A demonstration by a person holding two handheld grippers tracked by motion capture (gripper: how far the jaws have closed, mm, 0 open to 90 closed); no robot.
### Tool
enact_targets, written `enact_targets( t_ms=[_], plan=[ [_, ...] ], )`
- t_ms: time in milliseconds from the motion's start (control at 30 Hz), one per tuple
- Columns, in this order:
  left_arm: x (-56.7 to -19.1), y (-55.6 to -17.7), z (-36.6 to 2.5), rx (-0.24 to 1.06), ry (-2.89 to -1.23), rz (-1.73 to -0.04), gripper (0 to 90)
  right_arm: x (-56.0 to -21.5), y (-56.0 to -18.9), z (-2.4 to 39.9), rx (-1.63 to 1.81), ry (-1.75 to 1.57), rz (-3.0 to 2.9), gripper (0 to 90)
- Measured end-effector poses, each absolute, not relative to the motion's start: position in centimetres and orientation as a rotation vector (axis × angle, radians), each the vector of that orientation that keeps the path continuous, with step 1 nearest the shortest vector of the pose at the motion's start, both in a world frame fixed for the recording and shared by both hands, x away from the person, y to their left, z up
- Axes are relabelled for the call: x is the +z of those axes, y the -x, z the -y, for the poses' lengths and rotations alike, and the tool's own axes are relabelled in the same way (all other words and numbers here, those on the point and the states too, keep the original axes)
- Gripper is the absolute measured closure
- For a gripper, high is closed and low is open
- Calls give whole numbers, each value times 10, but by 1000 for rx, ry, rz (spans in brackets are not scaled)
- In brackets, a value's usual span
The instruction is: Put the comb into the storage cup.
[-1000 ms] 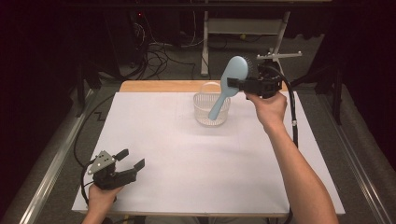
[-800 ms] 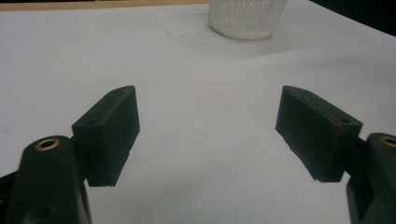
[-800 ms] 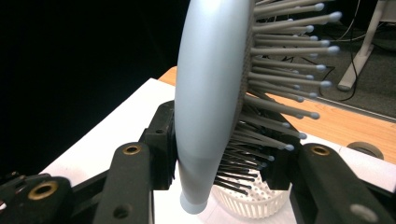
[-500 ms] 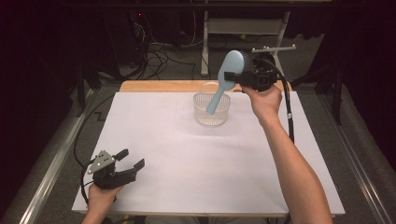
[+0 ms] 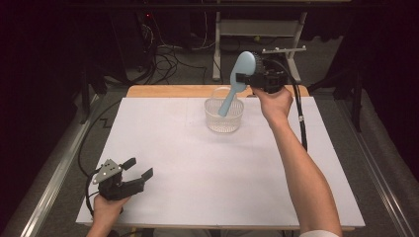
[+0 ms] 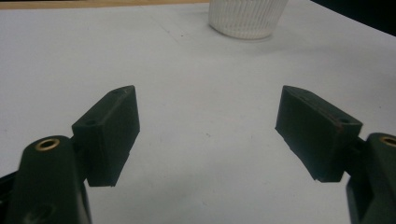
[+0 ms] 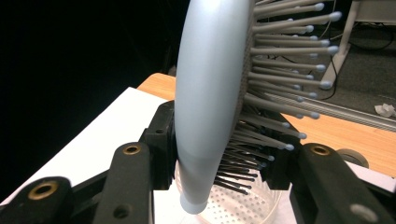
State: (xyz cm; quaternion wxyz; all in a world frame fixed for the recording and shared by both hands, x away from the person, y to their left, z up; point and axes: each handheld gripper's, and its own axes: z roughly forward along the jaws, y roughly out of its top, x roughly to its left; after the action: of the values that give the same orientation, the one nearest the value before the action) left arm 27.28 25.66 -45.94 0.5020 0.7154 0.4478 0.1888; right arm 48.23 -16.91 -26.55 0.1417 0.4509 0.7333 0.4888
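Now mid-placement: right gripper (image 5: 245, 78) clamped on light-blue hairbrush (image 5: 237, 81) at the head, handle tip angled down inside the clear perforated basket (image 5: 224, 118) at the table's far side. Next: lower further, then release. Left gripper (image 5: 134, 174) idle, jaws apart, holding nothing.

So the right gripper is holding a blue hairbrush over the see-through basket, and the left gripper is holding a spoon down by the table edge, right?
Not quite. The left gripper holds no spoon: the left gripper view shows its fingers wide apart with bare white table between them. The rest is right: the right gripper grips the blue hairbrush above the see-through basket.
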Motion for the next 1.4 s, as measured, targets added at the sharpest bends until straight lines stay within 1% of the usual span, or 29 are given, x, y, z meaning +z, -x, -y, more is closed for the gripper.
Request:
enact_targets(
  t_ms=[700, 1400],
  plan=[
    [-460, -273, -256, 455, -1743, -1077, 211, -289, -497, 149, 1342, -1316, -2144, 560],
    [-460, -273, -255, 452, -1746, -1074, 211, -320, -505, 134, 1289, -1332, -2152, 557]
  ],
)
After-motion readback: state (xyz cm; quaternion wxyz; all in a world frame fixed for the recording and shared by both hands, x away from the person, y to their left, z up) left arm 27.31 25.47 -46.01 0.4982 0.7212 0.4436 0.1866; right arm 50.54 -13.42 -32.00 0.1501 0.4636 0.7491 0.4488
